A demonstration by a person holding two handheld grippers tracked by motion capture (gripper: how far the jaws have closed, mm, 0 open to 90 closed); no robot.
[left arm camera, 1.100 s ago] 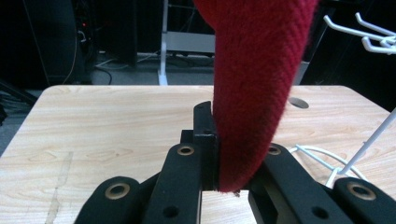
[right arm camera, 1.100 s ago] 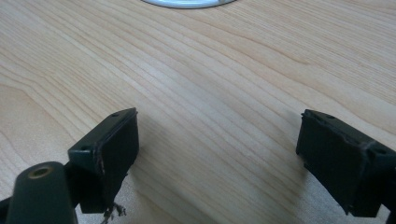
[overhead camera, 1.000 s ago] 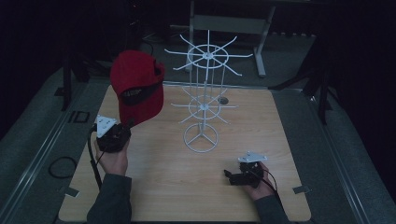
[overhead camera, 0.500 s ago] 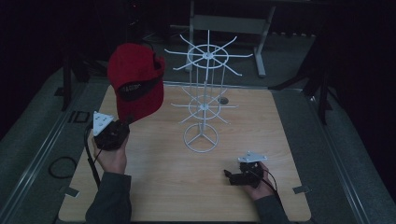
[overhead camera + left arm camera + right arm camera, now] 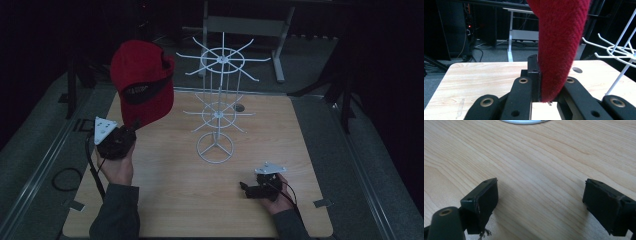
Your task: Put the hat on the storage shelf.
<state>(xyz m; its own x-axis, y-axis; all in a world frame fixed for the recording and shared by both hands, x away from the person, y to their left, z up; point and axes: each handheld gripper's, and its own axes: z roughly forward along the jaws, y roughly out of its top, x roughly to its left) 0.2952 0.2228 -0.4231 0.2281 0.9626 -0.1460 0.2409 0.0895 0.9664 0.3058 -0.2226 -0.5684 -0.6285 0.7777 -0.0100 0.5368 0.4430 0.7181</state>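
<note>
A red cap (image 5: 142, 85) hangs in the air over the table's left side, held up by its brim. My left gripper (image 5: 131, 131) is shut on that brim; in the left gripper view the red cap (image 5: 560, 45) fills the top and its brim is pinched between the black jaws of the left gripper (image 5: 541, 82). A white wire rack (image 5: 218, 107) with hook arms stands mid-table, to the right of the cap. My right gripper (image 5: 246, 188) rests low at the front right of the table, and in its own view the right gripper (image 5: 541, 202) stands open over bare wood.
The wooden table (image 5: 175, 200) has a small round hole (image 5: 239, 107) behind the rack. A white stand (image 5: 245, 30) stands beyond the far edge in the dark. A cable (image 5: 65, 177) loops off the table's left side.
The left hand has lifted the cap slightly and shifted it a little to the left. The right gripper has stayed put.
</note>
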